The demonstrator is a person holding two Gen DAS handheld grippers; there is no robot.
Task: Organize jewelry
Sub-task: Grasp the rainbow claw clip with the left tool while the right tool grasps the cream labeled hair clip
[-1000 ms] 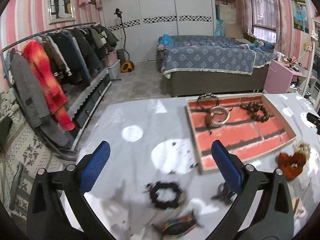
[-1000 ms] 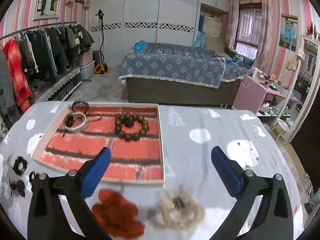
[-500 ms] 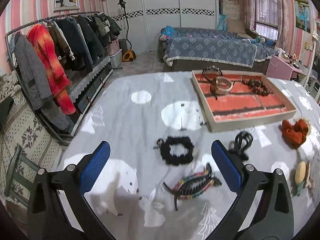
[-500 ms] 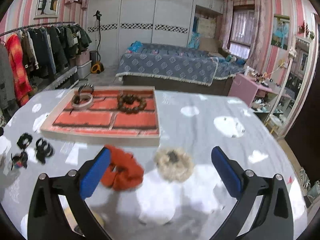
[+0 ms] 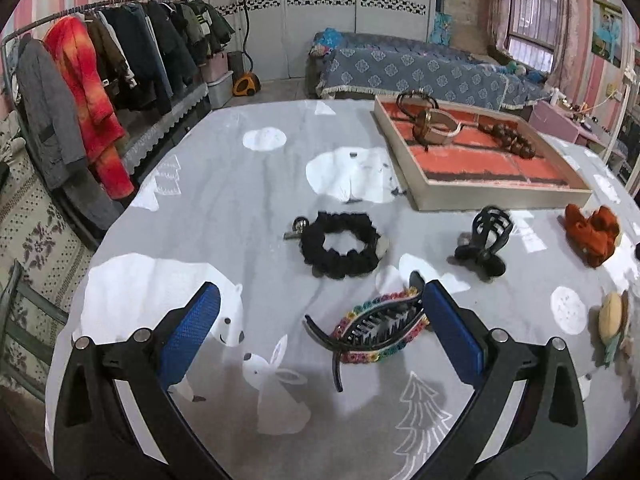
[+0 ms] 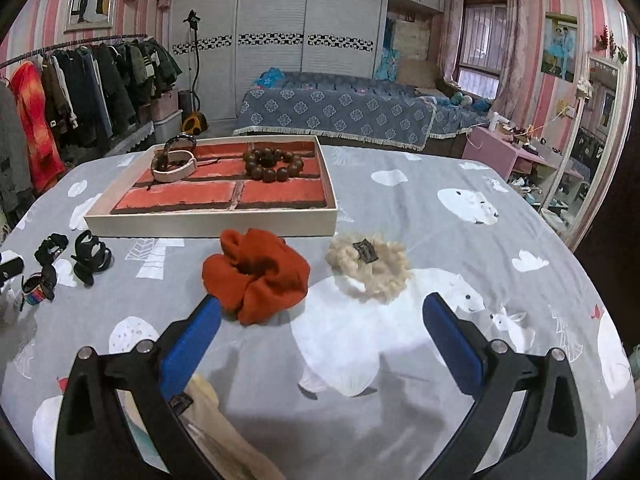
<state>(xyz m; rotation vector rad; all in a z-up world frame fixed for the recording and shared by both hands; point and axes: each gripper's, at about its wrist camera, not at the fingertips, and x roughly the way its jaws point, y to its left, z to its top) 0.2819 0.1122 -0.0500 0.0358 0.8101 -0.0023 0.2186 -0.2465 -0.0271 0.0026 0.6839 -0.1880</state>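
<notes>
Both my grippers, left (image 5: 320, 320) and right (image 6: 322, 322), gape wide over the grey tablecloth (image 5: 224, 208); beyond the tray (image 6: 212, 224), bed (image 6: 336, 114) and clothes rack (image 5: 100, 60).

bracelets (image 6: 273, 164) in tray (image 6: 212, 224) | scrunchies (image 6: 256, 280) before tray

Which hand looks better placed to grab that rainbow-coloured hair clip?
Left. The left gripper is open with the rainbow clip lying between its fingers; the right gripper faces the orange scrunchie.
</notes>
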